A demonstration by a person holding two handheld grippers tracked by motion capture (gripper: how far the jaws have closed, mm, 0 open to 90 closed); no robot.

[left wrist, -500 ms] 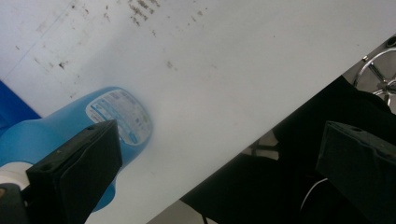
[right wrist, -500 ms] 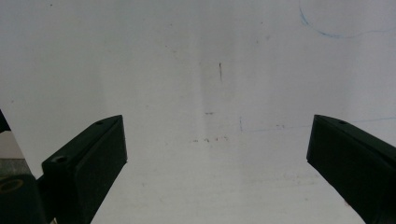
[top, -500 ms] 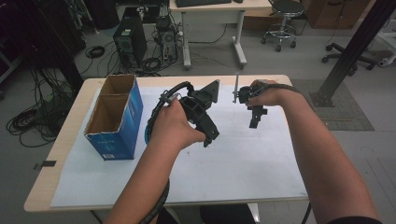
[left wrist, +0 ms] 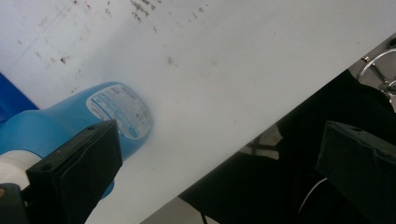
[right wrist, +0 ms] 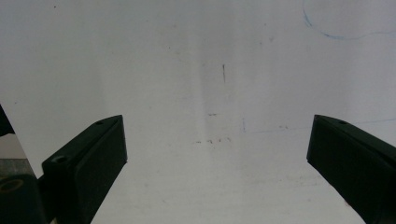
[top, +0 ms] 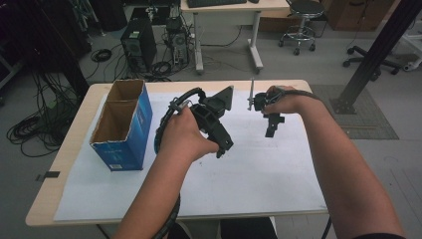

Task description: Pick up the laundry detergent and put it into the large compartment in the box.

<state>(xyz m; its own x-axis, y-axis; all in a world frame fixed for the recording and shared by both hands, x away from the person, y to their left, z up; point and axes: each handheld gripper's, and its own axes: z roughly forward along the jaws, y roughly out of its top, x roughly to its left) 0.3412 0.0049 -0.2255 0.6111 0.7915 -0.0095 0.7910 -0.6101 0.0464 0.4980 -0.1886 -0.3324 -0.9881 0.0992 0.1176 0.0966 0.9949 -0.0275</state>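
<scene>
A smooth light-blue plastic bottle (left wrist: pixel 70 126) with a white cap end and a printed oval label lies on the white paper sheet (left wrist: pixel 224 70), just behind the left gripper (left wrist: pixel 219 168)'s near jaw; both the left and the right gripper (right wrist: pixel 217 163) gape wide, empty.

A blue box (top: pixel 128 130) with brown insides stands on white paper (top: pixel 259 174); the bench (top: pixel 69 149) is tan.

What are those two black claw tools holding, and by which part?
Nothing. Left gripper has wide-apart jaws; a blue plastic bottle lies beside one jaw, ungripped. Right gripper gapes over bare white paper.
</scene>
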